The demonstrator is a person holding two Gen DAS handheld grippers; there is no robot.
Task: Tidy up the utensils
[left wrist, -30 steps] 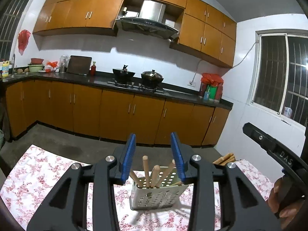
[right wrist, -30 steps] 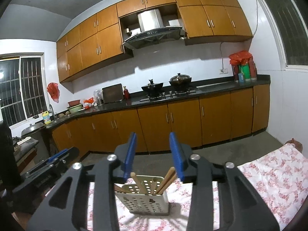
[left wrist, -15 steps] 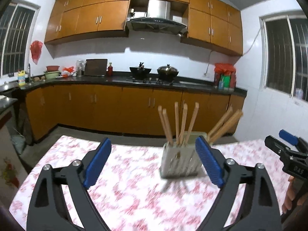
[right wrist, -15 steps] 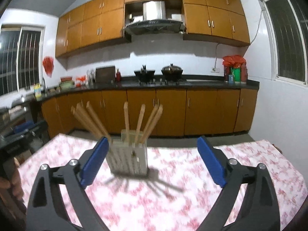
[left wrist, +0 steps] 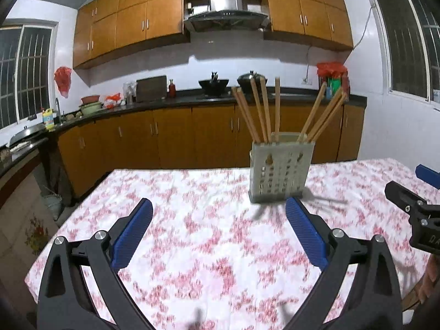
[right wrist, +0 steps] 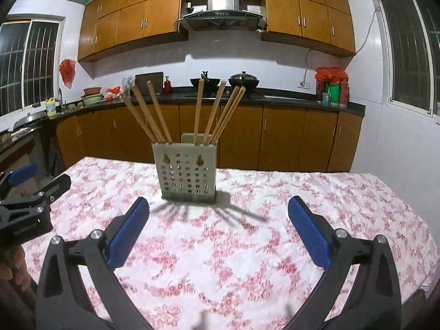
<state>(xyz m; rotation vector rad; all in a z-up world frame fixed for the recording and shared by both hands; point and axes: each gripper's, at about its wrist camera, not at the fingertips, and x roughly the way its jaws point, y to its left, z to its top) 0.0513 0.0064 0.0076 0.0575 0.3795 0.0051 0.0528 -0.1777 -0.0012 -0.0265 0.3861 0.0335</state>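
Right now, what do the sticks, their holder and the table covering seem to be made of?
Chopsticks: probably wood or bamboo, matte; plain tan, no shine.
Holder: probably plastic, matte grey-beige; moulded walls with rows of punched holes.
Tablecloth: apparently fabric, white with red floral print; it lies soft and drapes over the edge, though coated cloth cannot be excluded.

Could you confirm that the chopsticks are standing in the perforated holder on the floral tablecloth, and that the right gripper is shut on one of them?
Not quite: the right gripper holds nothing. Its jaws are opening over bare tablecloth, short of the holder, as the right wrist view shows. The chopsticks do stand in the perforated holder.
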